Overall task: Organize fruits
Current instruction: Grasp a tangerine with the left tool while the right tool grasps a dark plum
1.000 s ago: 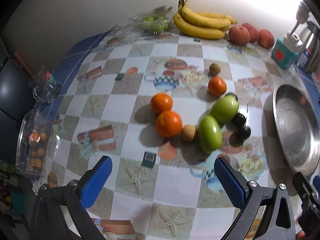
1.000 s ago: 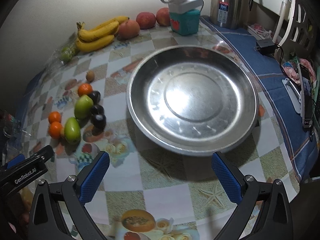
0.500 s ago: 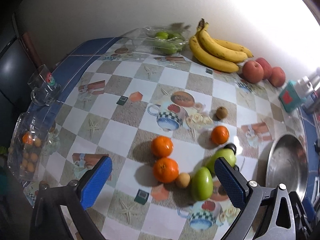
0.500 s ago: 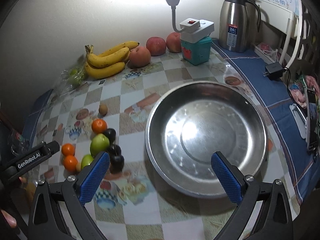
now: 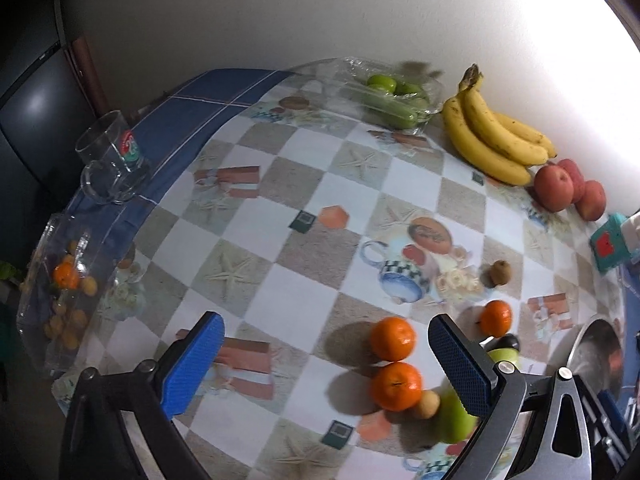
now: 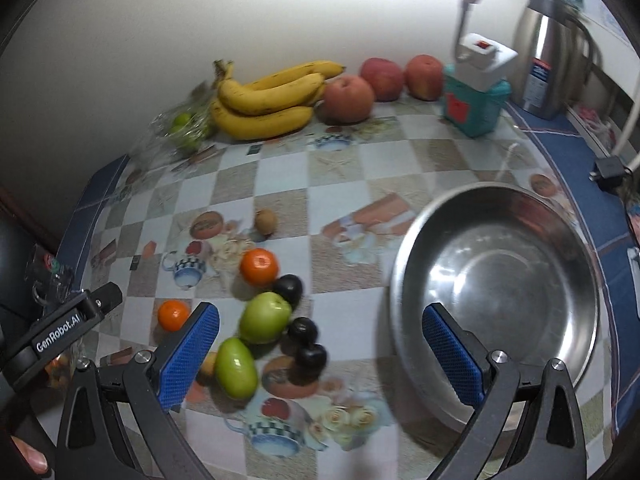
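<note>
Fruit cluster and steel basin point(image 6: 496, 216) on checked tablecloth point(image 5: 304, 256).
Left gripper point(image 5: 326, 364) and right gripper point(image 6: 320, 356): fingers spread wide, empty; bananas point(image 6: 268, 100) upper centre.

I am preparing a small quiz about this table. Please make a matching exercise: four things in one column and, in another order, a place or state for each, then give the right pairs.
Things:
1. bananas
2. metal bowl
3. green plums
4. glass mug

Places or states:
A. empty, on the right side of the table
B. on the blue cloth at the left edge of the table
C. against the wall, beside the red apples
D. in the loose cluster with oranges and dark fruits

Pairs: 1-C, 2-A, 3-D, 4-B
</note>
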Motion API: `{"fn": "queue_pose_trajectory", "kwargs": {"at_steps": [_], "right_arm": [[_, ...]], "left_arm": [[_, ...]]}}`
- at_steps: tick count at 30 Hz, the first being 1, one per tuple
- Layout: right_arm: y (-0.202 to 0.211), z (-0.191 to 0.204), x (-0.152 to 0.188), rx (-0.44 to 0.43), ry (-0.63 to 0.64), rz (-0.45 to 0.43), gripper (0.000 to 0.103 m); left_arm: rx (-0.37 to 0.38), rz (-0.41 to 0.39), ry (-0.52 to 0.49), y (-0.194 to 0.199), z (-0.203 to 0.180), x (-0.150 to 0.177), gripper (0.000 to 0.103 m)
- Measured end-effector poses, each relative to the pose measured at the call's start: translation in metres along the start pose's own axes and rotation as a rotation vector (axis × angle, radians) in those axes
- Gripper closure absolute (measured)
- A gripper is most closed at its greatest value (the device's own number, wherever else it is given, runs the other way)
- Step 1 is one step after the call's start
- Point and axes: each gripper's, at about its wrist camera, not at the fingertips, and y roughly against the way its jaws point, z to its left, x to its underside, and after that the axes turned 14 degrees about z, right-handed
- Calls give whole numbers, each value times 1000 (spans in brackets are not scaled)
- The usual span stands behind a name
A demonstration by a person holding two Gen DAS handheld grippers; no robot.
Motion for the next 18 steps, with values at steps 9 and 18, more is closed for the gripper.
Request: {"fn": "queue_pose_trajectory", "kwargs": {"at_steps": [9,18], "right_arm": [[-22,10,1,-37,19,29,2],[-25,4,8,-30,62,30,2]], "left_arm": [[22,79,-36,-17,-1,2,0],[93,139,-96,-33,-17,6,0]]}}
